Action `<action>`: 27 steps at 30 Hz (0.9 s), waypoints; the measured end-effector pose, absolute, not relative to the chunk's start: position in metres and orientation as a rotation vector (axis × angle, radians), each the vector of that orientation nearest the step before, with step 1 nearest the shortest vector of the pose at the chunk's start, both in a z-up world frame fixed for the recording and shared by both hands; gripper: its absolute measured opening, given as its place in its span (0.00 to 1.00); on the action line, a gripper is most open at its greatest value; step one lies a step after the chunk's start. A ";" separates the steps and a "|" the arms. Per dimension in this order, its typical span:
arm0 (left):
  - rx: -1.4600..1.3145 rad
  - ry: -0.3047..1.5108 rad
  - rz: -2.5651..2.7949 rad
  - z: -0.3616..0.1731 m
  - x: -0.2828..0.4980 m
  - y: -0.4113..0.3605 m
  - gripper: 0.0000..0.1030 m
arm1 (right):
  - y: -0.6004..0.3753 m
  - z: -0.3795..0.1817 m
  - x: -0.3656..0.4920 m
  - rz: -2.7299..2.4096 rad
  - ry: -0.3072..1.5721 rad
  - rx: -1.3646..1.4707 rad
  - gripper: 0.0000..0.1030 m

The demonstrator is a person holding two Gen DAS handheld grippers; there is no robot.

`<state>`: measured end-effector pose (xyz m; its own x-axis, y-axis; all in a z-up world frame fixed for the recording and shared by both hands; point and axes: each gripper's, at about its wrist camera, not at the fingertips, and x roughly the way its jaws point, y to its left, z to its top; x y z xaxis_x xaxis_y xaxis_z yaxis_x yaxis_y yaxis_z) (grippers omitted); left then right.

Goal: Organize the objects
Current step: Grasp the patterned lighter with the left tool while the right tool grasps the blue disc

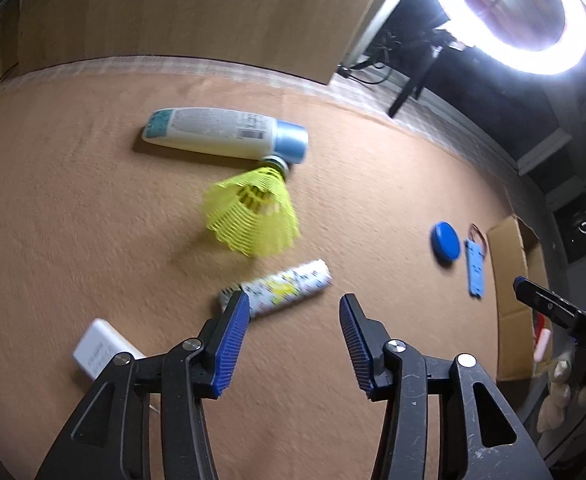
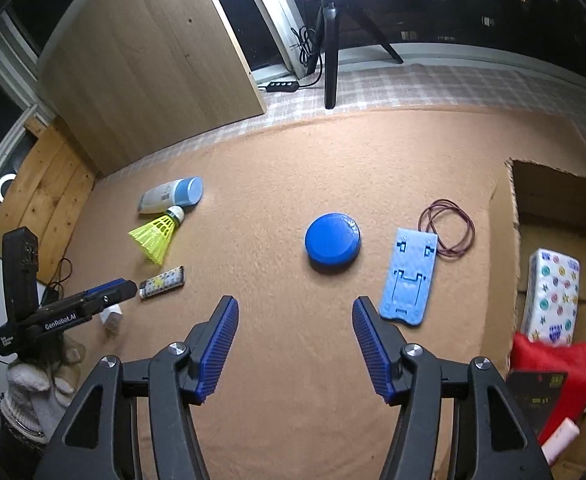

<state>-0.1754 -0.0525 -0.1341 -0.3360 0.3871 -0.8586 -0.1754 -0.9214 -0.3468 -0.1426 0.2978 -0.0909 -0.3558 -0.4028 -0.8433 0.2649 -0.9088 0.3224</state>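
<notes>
Both our claws stand open and empty: the left gripper (image 1: 293,308) hovers at lower centre, beside the small patterned lighter (image 1: 283,288); the right gripper (image 2: 295,312) points toward the round blue plastic lid (image 2: 332,242) at centre. We should straddle each squarely before closing, then carry to the cardboard box (image 2: 511,216) at right.

We hold our left gripper (image 1: 295,304) angled down, jaws apart with nothing between the blue pads; our right gripper (image 2: 295,306) tilts down likewise, empty; our gloved left hand (image 2: 33,384) grips its handle
</notes>
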 end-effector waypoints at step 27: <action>-1.606 -0.221 2.297 -0.153 -0.199 -0.045 0.58 | 0.296 -0.137 -0.242 -2.259 -0.287 1.623 0.60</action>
